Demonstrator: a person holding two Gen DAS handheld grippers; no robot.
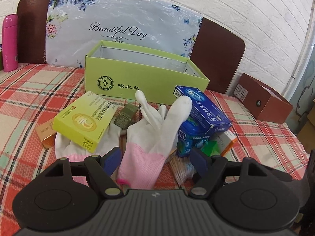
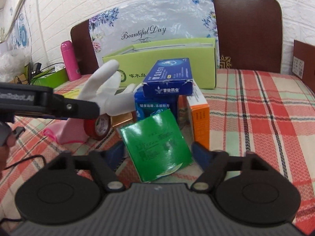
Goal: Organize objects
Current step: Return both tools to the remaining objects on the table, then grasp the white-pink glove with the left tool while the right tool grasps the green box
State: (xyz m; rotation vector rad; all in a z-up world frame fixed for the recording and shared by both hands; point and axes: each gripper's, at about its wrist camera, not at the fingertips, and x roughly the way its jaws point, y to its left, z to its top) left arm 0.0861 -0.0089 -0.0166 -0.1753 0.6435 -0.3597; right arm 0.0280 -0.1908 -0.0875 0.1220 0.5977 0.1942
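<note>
On a plaid cloth (image 1: 39, 90) lies a small heap of packets, with an open light-green box (image 1: 145, 78) standing at its far side against a floral bag marked "Beautiful Day" (image 1: 122, 23). In the left wrist view, the left gripper (image 1: 155, 160) has its jaws spread wide on either side of the pink cuff of a white glove (image 1: 157, 125); the pads do not press on the fabric, and the glove's fingers stick up toward the green box. A second white glove (image 1: 65, 147) lies flat to the left, under a yellow-green carton (image 1: 84, 122). To the right of the upright glove, a dark-blue carton (image 1: 202, 108) rests on top of a blue packet (image 1: 189, 137), with an orange-edged box (image 1: 229, 141) just beyond. In the right wrist view, the right gripper (image 2: 158, 151) sits with its jaws partly apart around a tilted green packet (image 2: 157, 145); the pads stand just beside the packet's edges, and whether they touch it cannot be told. A roll of red tape (image 2: 98, 126) lies near the glove's cuff, to the left of the green packet. A pink flask (image 1: 9, 43) stands far left, and a brown box (image 1: 263, 100) sits far right at the cloth's edge.
</note>
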